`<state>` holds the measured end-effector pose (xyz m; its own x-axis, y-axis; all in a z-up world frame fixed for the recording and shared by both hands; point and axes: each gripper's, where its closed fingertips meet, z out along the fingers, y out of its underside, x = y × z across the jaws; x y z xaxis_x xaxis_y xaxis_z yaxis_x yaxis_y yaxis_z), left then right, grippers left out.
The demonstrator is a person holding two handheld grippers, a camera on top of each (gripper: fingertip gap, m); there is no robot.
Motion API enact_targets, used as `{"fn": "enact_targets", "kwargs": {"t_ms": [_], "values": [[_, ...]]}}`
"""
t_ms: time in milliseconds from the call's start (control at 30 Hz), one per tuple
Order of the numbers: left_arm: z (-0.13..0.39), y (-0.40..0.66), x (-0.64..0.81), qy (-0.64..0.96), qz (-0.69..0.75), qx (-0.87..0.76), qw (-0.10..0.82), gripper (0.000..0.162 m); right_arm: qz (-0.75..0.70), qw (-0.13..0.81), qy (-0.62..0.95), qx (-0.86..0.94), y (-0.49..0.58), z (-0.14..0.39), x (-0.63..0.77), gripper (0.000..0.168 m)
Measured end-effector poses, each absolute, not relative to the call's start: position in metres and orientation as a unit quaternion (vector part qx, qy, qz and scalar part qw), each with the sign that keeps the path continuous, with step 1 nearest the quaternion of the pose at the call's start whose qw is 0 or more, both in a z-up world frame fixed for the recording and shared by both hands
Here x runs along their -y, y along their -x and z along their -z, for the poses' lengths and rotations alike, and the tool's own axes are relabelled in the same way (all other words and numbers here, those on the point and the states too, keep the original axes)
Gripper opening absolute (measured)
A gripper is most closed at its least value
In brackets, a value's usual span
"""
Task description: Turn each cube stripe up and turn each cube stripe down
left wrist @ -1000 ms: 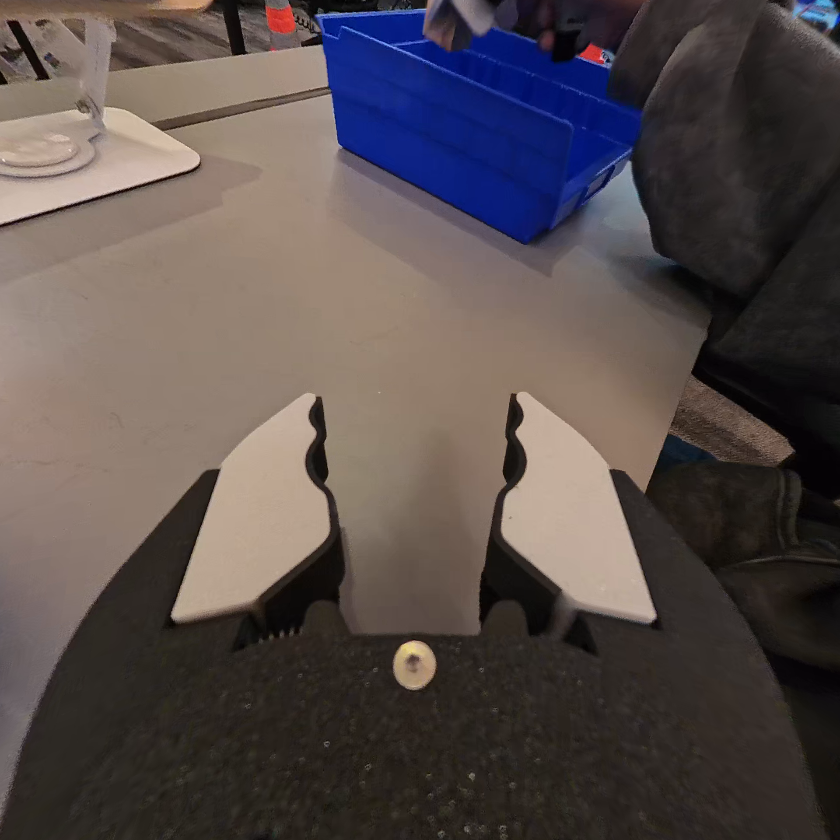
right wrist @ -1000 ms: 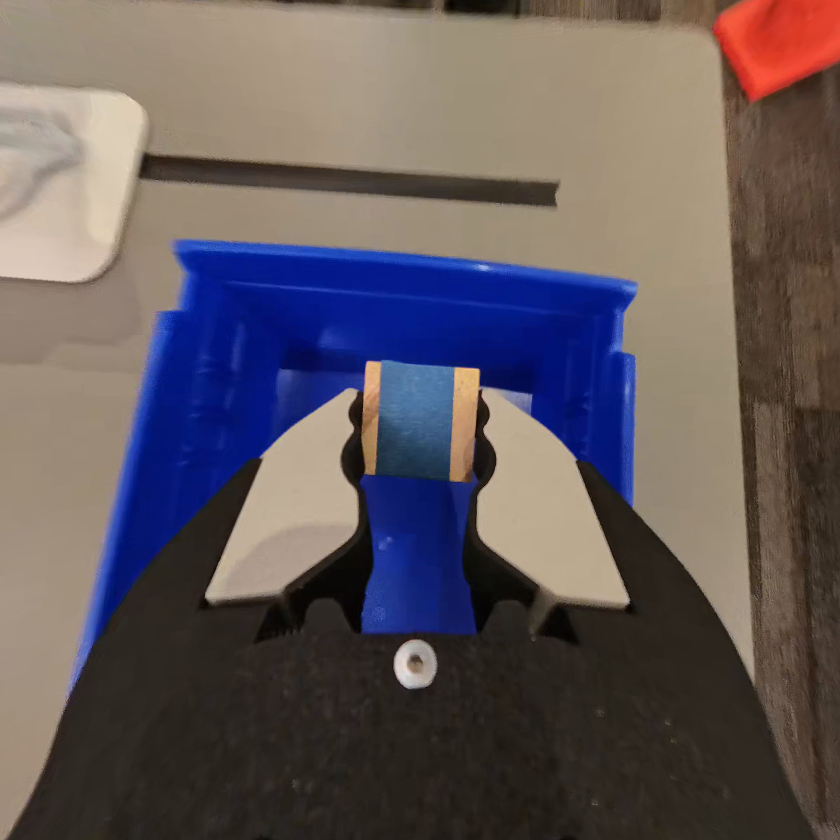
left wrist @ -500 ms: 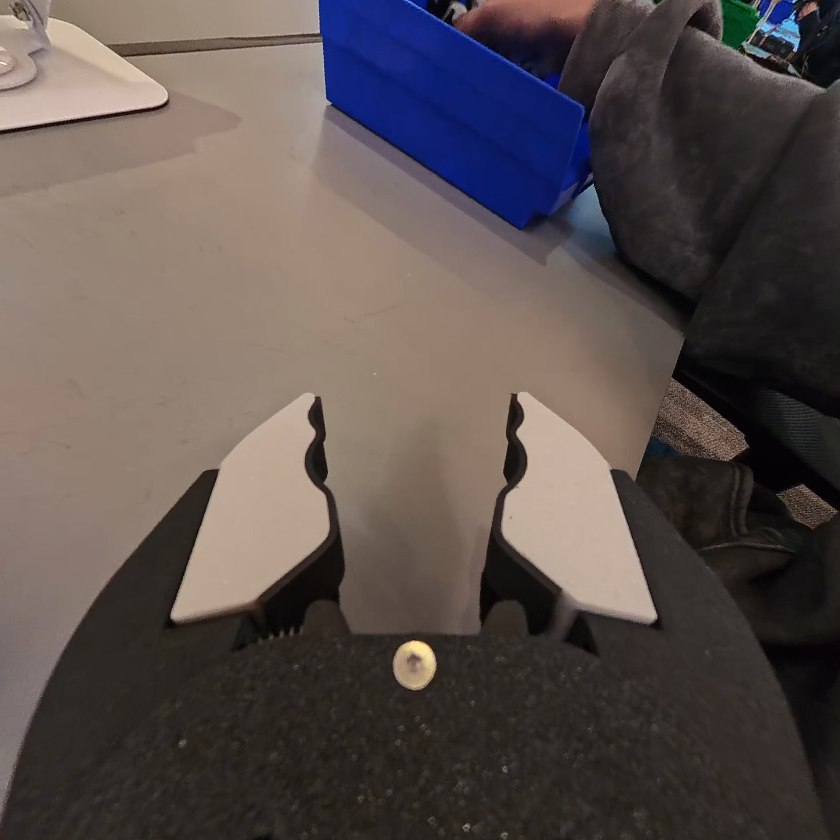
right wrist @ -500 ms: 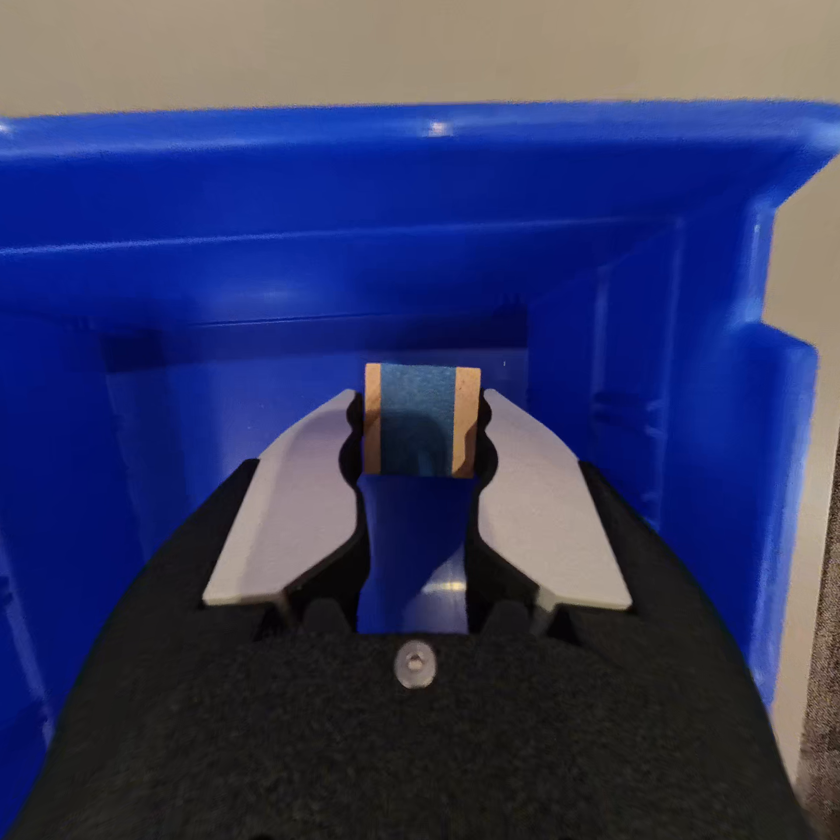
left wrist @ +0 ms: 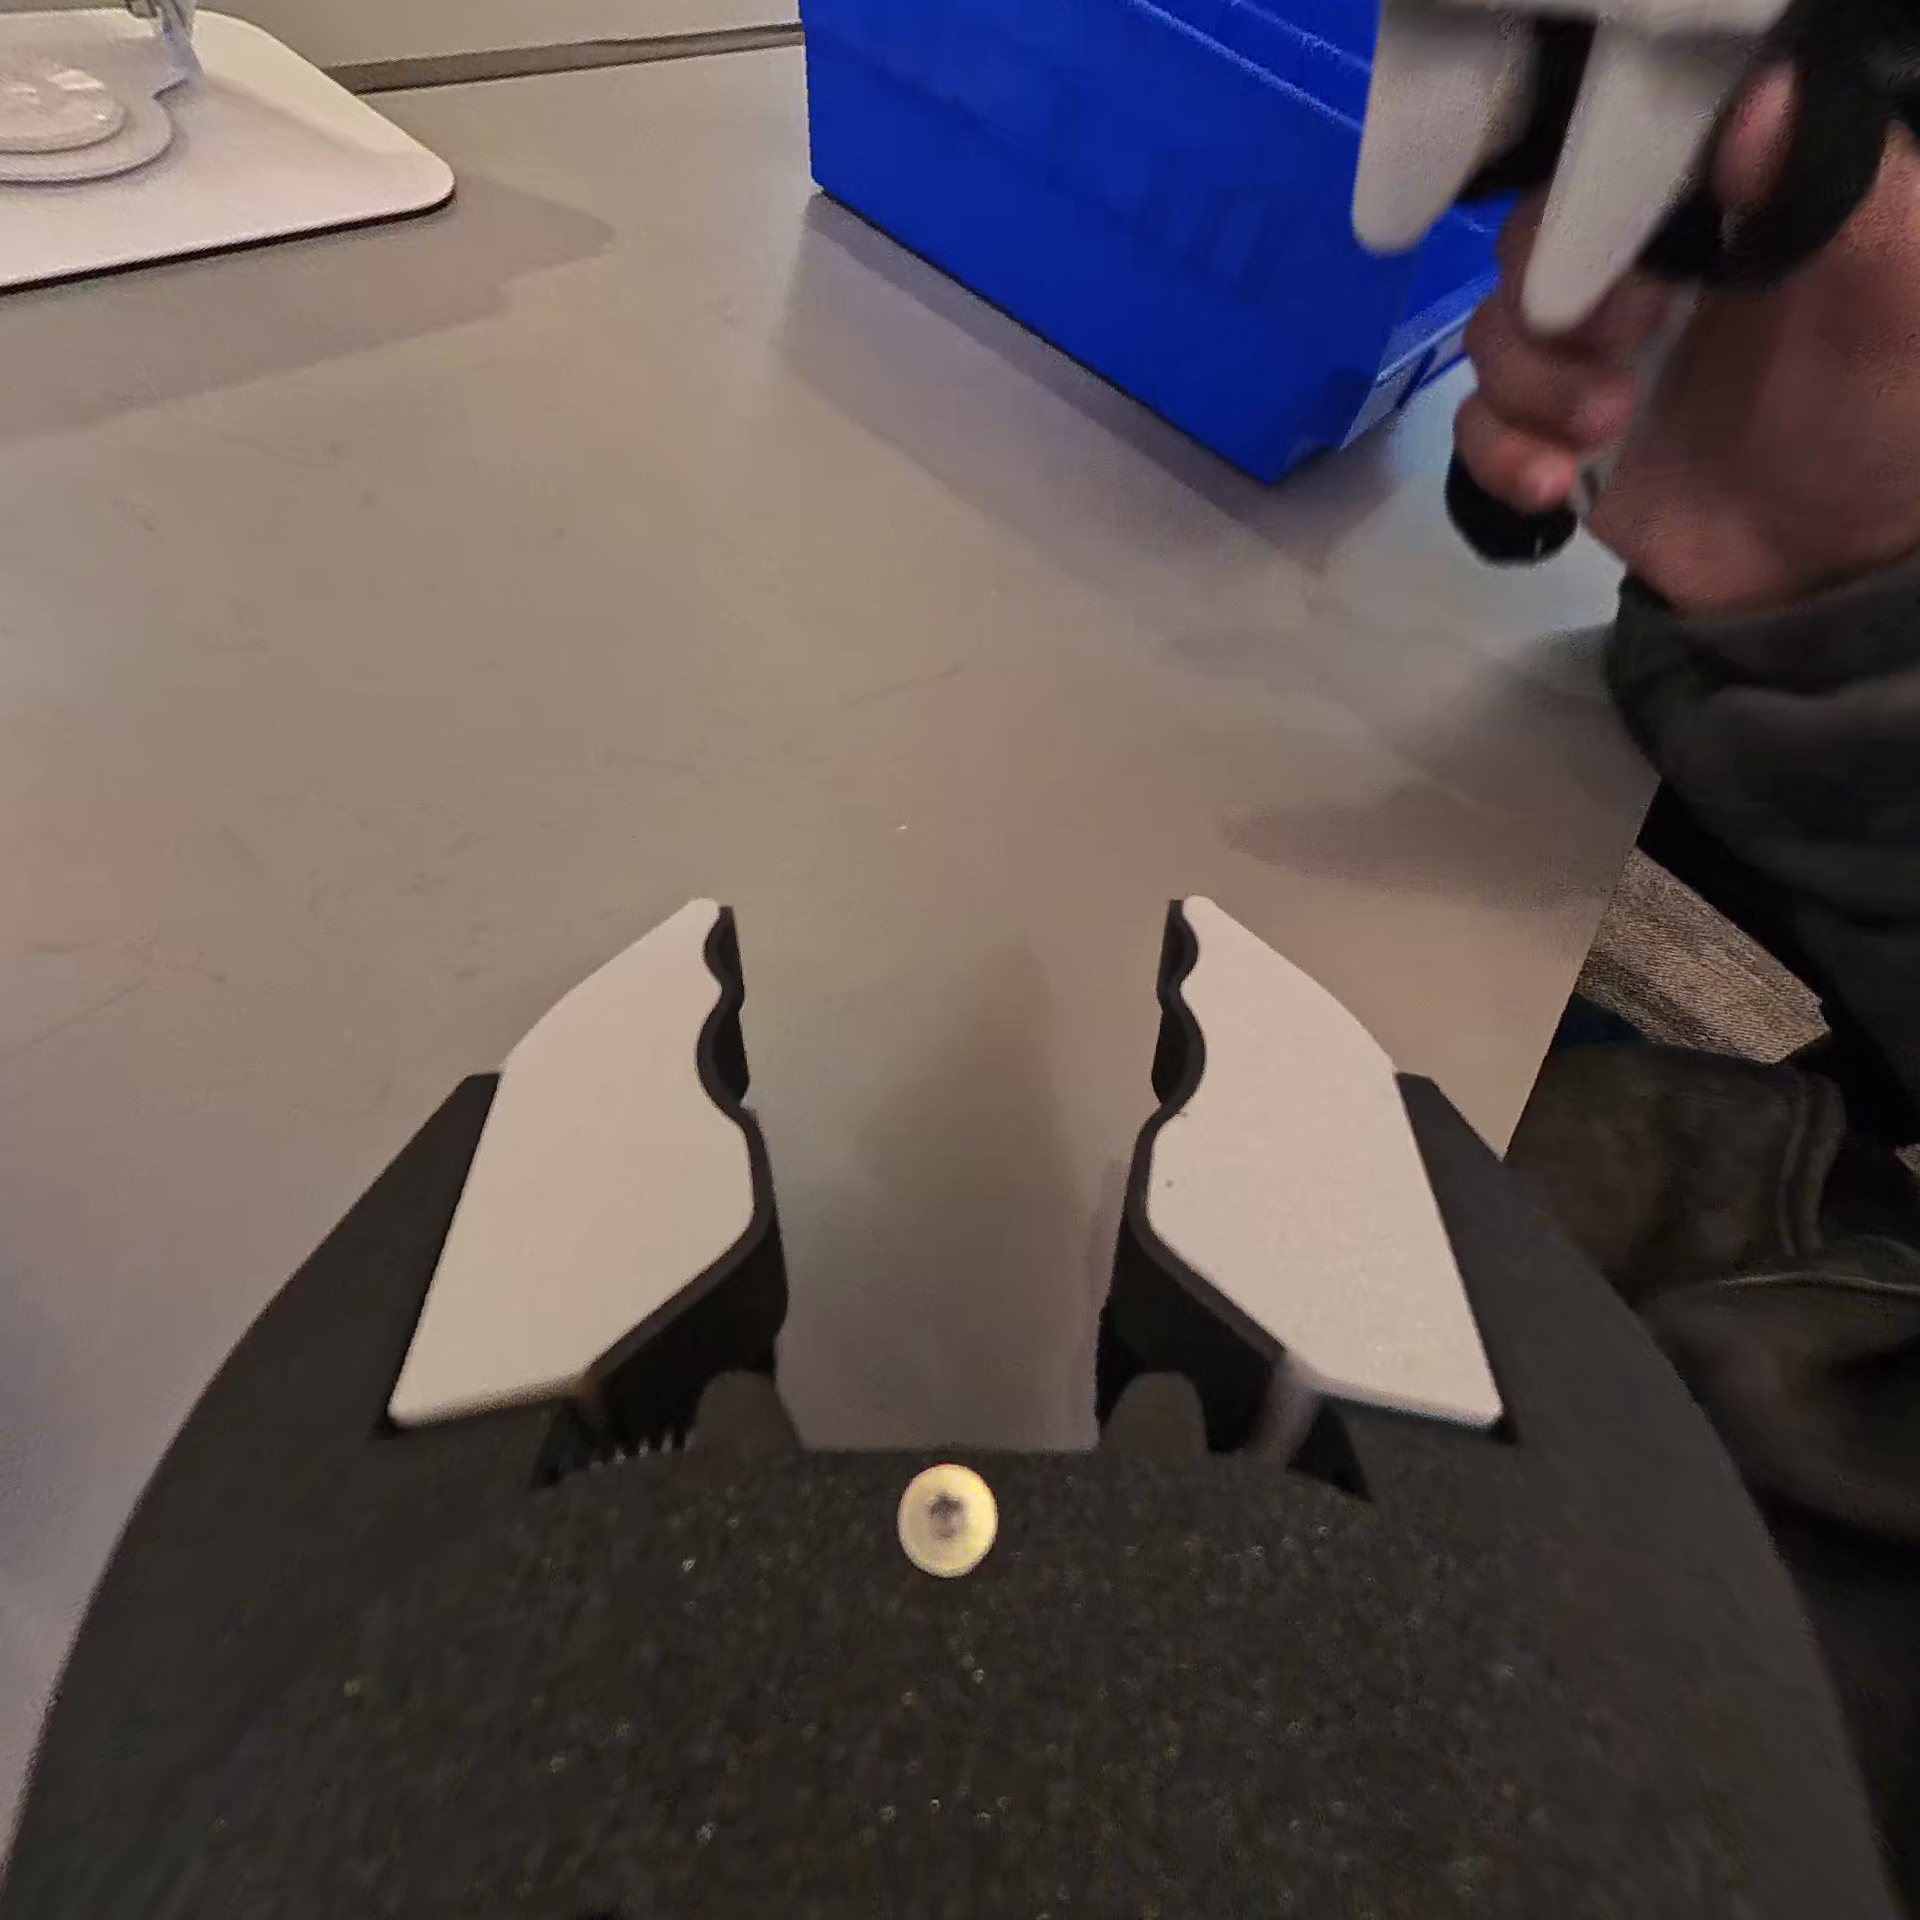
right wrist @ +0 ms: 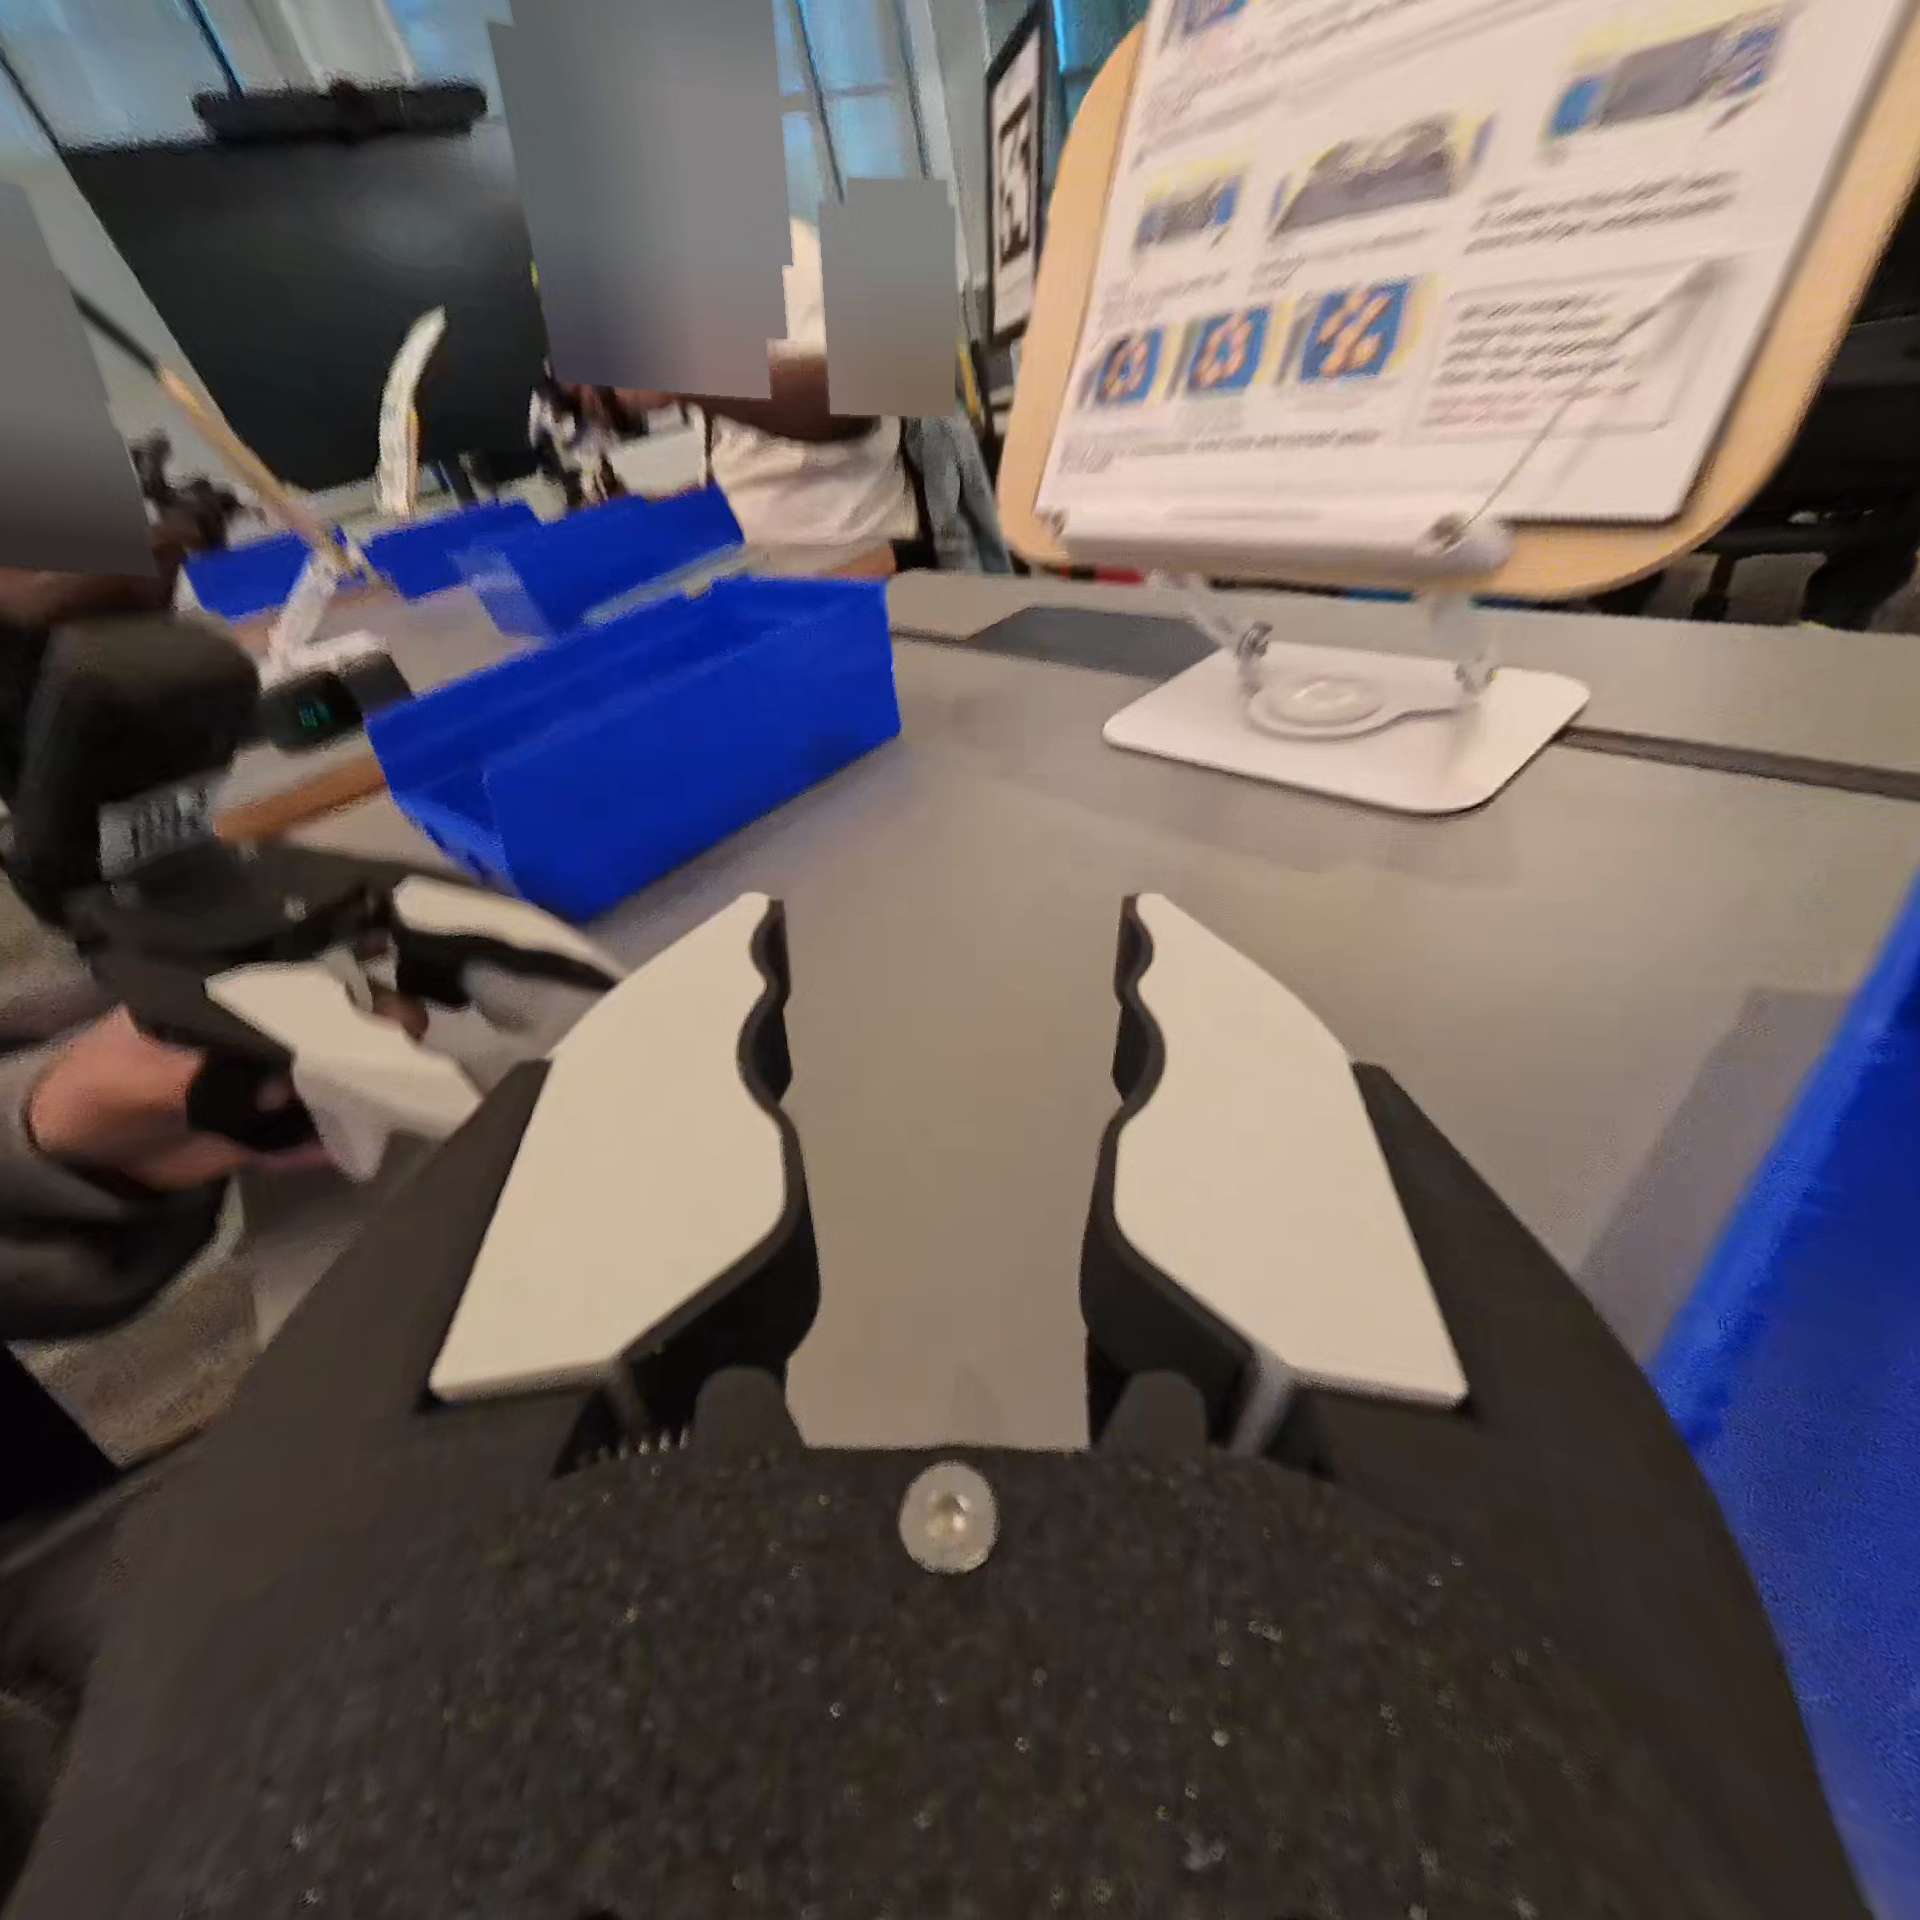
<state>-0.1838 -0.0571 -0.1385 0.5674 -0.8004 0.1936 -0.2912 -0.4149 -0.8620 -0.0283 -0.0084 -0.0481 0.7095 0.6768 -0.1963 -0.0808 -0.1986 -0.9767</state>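
Cube and right hand-held gripper [right wrist: 951, 935] have parted company: half a second ago its fingers were clamped on the striped wooden block low inside the blue bin, and now they stand apart with only grey worktop [right wrist: 1351, 987] showing between them. The cube itself appears in neither current view; it probably lies inside the blue bin [left wrist: 1091, 208], though the bin's wall hides the interior. That suggests one block has been set down, but its stripe orientation cannot be checked from here.

Compared with the earlier picture, the right wrist view no longer looks down into the bin but out across the worktop toward a white stand [right wrist: 1351, 727] carrying an instruction sheet. The left hand-held gripper [left wrist: 951, 920] hovers over bare worktop as before, fingers wide and empty, while the right one, blurred, now shows above the bin's near corner.
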Motion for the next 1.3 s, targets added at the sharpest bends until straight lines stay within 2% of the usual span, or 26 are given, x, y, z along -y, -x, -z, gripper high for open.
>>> {"fn": "enact_targets", "kwargs": {"t_ms": [133,267,367,433,533,667,900,1033,1133,1167,1300], "values": [[0.133,0.187,0.058,0.781,0.299,-0.357,0.417,0.075,-0.276,0.567,0.729,0.267,0.057,0.083,0.027,0.058],[0.1,0.203,0.068,0.76,0.294,-0.401,0.42,0.075,-0.29,0.547,0.731,0.288,0.07,0.087,0.033,0.056],[0.069,0.256,0.062,0.751,0.211,-0.45,0.435,0.07,-0.299,0.54,0.734,0.284,0.067,0.088,0.035,0.056],[0.064,0.305,0.047,0.763,0.119,-0.489,0.406,0.076,-0.314,0.532,0.736,0.277,0.065,0.09,0.035,0.056],[0.062,0.36,0.027,0.766,0.03,-0.549,0.333,0.069,-0.343,0.52,0.737,0.262,0.063,0.089,0.034,0.056],[0.08,0.403,-0.011,0.762,-0.031,-0.605,0.229,0.067,-0.354,0.514,0.741,0.248,0.06,0.09,0.03,0.055],[0.132,0.422,-0.044,0.739,0.009,-0.67,0.071,0.067,-0.341,0.512,0.75,0.244,0.059,0.096,0.028,0.055],[0.152,0.43,-0.055,0.728,-0.01,-0.684,0.046,0.066,-0.342,0.51,0.751,0.241,0.059,0.097,0.025,0.055],[0.163,0.426,-0.053,0.725,0.012,-0.688,0.038,0.056,-0.353,0.502,0.753,0.239,0.063,0.099,0.022,0.055],[0.166,0.427,-0.053,0.72,0.01,-0.693,0.036,0.045,-0.356,0.498,0.753,0.24,0.065,0.1,0.022,0.055],[0.167,0.425,-0.053,0.716,0.008,-0.697,0.043,0.043,-0.352,0.491,0.757,0.249,0.069,0.105,0.022,0.055]]}}
